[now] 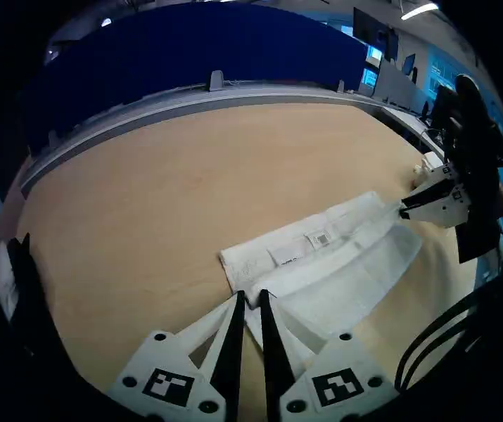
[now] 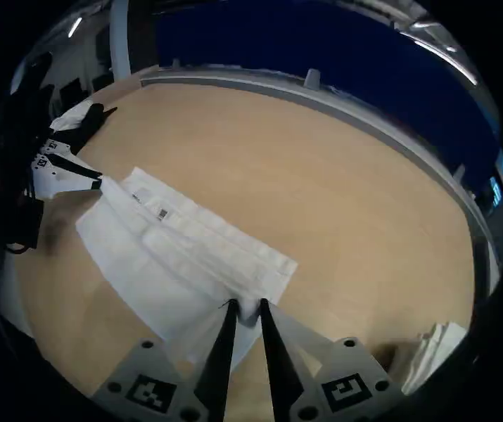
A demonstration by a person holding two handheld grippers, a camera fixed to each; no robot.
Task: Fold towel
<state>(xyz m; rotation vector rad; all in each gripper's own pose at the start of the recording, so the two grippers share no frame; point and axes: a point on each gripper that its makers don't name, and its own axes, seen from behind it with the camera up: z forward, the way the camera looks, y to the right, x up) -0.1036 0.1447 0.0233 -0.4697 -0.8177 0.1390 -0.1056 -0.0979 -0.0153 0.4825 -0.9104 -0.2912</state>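
- Well, the pale wooden table [image 1: 181,183] takes up most of the room in front of me, with a grey rim along its far edge.
- A dark blue partition [image 1: 181,49] stands behind that rim.
- The white towel [image 2: 181,260] lies on the table as a long, partly folded band that runs from one gripper to the other.
- The left gripper [image 1: 250,299] has its fingers pinched close on one short end of the towel, with cloth showing between the tips.
- The right gripper [image 2: 245,306] is clenched the same way on the opposite end.
- A small sewn label [image 1: 318,239] sits on the towel's upper fold.
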